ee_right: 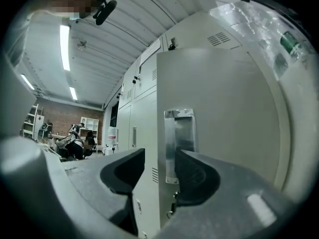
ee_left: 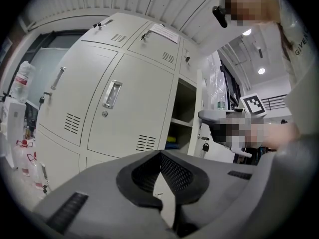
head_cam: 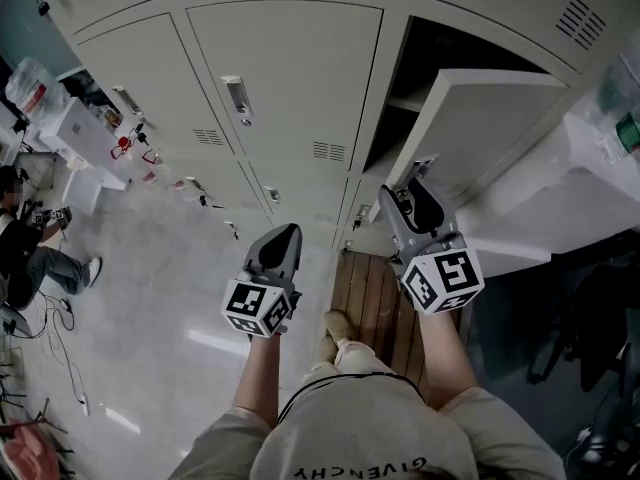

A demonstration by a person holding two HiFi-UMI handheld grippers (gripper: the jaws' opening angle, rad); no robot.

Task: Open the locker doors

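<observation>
A row of pale grey lockers [head_cam: 285,78] fills the wall ahead. One door [head_cam: 480,128] at the right stands swung out, and its dark compartment [head_cam: 420,78] shows behind it. My right gripper [head_cam: 412,183] is at that door's free edge. In the right gripper view it [ee_right: 159,156] is open, with its jaws on either side of the door edge and the metal handle [ee_right: 178,138] just beyond them. My left gripper [head_cam: 285,238] hangs shut and empty in front of the closed middle door [ee_left: 129,113], short of its handle [ee_left: 112,93].
A wooden pallet [head_cam: 385,298] lies on the floor under the open door, beside my foot [head_cam: 335,328]. A person [head_cam: 40,253] sits at the far left near a white table [head_cam: 80,128] with clutter. Plastic-wrapped goods [head_cam: 610,108] stand at the right.
</observation>
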